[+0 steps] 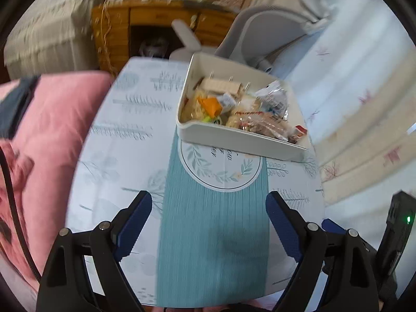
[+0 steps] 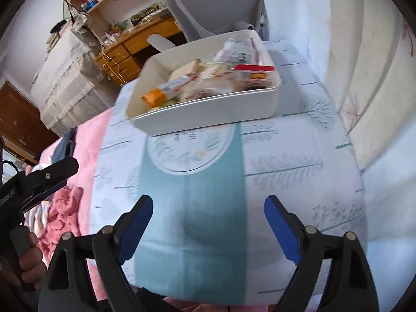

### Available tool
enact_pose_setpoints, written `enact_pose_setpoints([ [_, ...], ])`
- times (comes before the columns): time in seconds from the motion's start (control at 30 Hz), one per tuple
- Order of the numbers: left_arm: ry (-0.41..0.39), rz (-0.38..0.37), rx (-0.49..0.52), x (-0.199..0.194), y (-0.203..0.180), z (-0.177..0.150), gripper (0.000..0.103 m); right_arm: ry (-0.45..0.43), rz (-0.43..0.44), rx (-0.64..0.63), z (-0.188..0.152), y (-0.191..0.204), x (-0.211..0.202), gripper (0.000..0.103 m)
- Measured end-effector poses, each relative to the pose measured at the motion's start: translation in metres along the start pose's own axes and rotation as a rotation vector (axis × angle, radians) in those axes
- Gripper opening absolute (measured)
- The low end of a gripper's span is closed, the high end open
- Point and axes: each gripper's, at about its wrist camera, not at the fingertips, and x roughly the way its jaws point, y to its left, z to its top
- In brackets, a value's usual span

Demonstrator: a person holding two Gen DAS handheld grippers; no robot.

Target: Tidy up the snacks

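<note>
A white bin [image 1: 234, 137] [image 2: 208, 114] stands at the far end of the small table [image 1: 130, 135] [image 2: 299, 156], filled with several wrapped snacks. Among them are an orange packet [image 1: 209, 104] [image 2: 153, 96], clear-wrapped biscuits [image 1: 254, 122] and a red-edged packet [image 2: 256, 71]. My left gripper [image 1: 209, 205] hangs open over the teal stripe of the tablecloth, well short of the bin, with nothing between its fingers. My right gripper [image 2: 208, 208] is likewise open and empty above the cloth. The left gripper also shows at the left edge of the right wrist view, in a hand [image 2: 28, 257].
A pink quilt [image 1: 49, 140] [image 2: 78, 171] lies left of the table. A grey chair [image 1: 262, 33] [image 2: 210, 2] stands just behind the bin. A wooden desk [image 1: 161, 23] [image 2: 137, 44] with clutter is further back. Pale curtains [image 1: 364, 109] [image 2: 369, 78] hang on the right.
</note>
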Motion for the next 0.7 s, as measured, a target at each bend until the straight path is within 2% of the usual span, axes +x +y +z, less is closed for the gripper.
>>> enact_pose_setpoints([
  [0.17,0.025,0.009,0.030,-0.021,0.004,-0.010,0.088,-0.025,-0.003,-0.003,-0.021,0.020,-0.013,0.089],
  [0.3,0.055,0.034,0.078,-0.034,-0.007,-0.011,0.088,-0.048,0.006,-0.019,-0.027,0.022,-0.029,0.092],
  [0.5,0.008,0.012,0.068,-0.051,-0.038,-0.006,0.088,-0.041,-0.010,-0.033,-0.026,0.008,-0.057,0.093],
  [0.7,-0.005,0.034,0.074,-0.071,-0.053,-0.008,0.089,-0.034,-0.053,-0.064,-0.021,0.001,-0.096,0.094],
])
